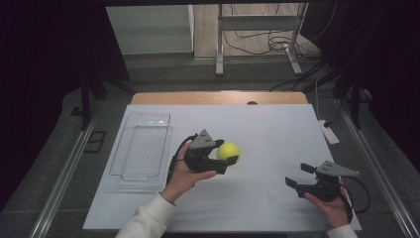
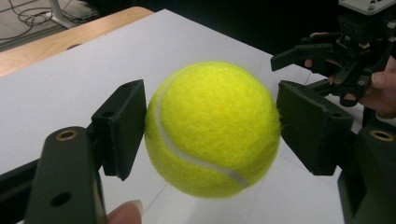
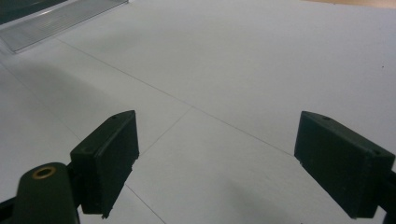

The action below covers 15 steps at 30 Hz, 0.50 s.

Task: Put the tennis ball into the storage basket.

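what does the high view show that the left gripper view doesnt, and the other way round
High view alone: the clear plastic tray on the table's left side, and the floor, cables and metal stand beyond the table.

Left gripper view alone: the white seam curving across the tennis ball, both pads pressing its sides, and a fingertip at the bottom edge.

Both: the ball held in the left gripper, the white table sheet, and the right gripper with its jaws apart, nothing between them.

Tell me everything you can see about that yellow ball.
The tennis ball is bright yellow-green and fuzzy like felt, with a curved white seam across it. It looks whole and round. The left gripper holds it between its two black jaws, one pressed on each side, lifted clear of the white table, to the right of the clear plastic tray.
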Available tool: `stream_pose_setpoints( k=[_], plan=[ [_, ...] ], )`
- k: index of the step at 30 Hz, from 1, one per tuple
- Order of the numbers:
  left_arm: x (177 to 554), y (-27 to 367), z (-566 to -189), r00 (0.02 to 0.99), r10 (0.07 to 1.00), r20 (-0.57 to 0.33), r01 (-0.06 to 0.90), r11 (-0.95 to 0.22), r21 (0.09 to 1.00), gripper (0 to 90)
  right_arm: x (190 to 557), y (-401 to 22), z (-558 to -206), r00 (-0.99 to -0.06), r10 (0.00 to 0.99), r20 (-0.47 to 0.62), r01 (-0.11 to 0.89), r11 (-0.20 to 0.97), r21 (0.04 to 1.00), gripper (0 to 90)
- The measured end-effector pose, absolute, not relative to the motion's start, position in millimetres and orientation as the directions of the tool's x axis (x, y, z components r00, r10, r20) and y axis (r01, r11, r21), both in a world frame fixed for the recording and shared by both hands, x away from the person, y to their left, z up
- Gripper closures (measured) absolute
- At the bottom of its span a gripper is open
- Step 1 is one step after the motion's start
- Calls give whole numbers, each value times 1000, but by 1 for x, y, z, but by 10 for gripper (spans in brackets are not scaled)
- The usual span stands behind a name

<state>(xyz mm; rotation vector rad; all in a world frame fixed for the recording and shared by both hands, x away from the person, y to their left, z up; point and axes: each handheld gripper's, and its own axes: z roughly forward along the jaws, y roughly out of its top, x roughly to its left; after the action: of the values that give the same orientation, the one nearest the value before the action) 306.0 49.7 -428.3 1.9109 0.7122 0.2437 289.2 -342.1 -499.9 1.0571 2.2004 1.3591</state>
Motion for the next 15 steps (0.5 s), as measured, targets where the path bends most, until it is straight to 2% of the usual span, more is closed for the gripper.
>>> stream_pose_setpoints(
  k=[15],
  plan=[
    [305, 62, -417, 785, 604, -136, 347, -249, 904, 280, 289, -342, -500, -662, 744, 90, 415, 264, 871, 142]
  ],
)
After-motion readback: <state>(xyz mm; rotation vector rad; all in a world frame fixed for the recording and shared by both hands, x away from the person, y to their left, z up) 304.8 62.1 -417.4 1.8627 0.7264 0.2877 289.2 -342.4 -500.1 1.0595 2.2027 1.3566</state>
